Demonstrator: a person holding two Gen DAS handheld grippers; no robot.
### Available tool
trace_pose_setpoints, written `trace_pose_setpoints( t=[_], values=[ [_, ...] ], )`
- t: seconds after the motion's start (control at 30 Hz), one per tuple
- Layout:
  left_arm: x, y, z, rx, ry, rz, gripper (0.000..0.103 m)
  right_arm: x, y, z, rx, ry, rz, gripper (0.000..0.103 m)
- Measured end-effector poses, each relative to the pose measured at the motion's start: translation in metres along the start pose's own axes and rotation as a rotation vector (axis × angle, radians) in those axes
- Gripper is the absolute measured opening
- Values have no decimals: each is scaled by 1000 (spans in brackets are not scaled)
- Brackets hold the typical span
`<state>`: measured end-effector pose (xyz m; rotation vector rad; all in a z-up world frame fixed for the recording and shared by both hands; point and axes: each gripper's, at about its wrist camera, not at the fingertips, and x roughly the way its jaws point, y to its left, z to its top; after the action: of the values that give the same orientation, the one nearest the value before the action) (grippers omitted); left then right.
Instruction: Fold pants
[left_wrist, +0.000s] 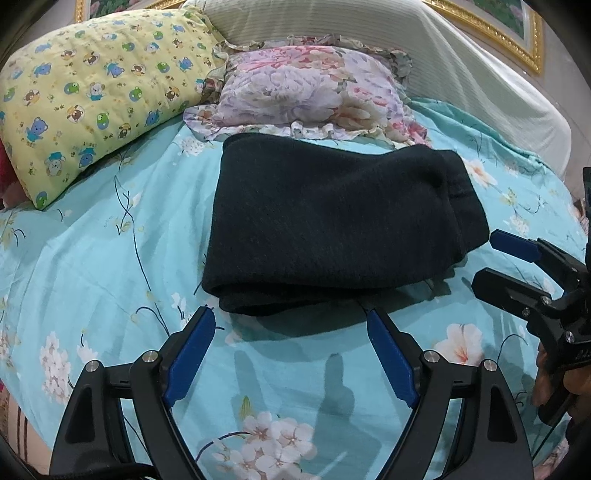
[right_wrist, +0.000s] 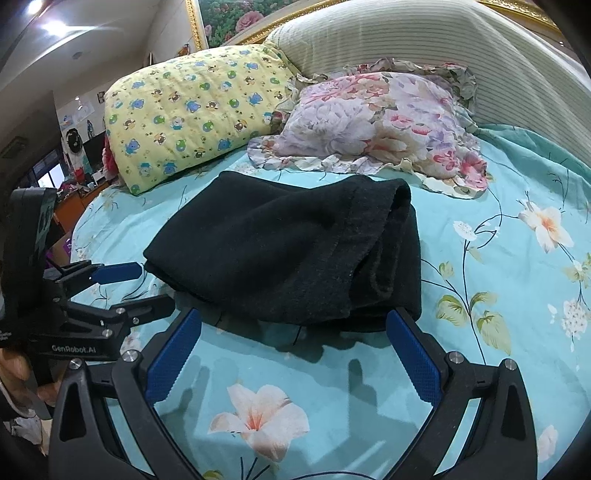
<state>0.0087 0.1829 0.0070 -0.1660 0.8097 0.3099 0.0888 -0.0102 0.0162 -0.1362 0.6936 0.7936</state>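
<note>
The black pants (left_wrist: 332, 225) lie folded into a thick rectangle on the turquoise floral bedsheet (left_wrist: 110, 258); they also show in the right wrist view (right_wrist: 280, 251). My left gripper (left_wrist: 291, 317) is open and empty, just short of the near folded edge. My right gripper (right_wrist: 291, 317) is open and empty, just short of the pants' near right corner. In the left wrist view the right gripper (left_wrist: 487, 258) sits at the pants' right side. In the right wrist view the left gripper (right_wrist: 147, 284) sits at their left side.
A yellow bear-print pillow (left_wrist: 96, 92) lies at the back left. A floral ruffled pillow (left_wrist: 314, 92) lies right behind the pants. A pale striped headboard cushion (left_wrist: 461, 66) stands behind. The room's furniture (right_wrist: 74, 177) shows past the bed's left edge.
</note>
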Motion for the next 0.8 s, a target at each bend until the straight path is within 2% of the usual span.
trace_pose_setpoints(
  t=[0.8],
  values=[
    [8, 1, -4, 0, -16, 40, 86, 11, 2, -3, 0, -1, -5, 100]
  ],
)
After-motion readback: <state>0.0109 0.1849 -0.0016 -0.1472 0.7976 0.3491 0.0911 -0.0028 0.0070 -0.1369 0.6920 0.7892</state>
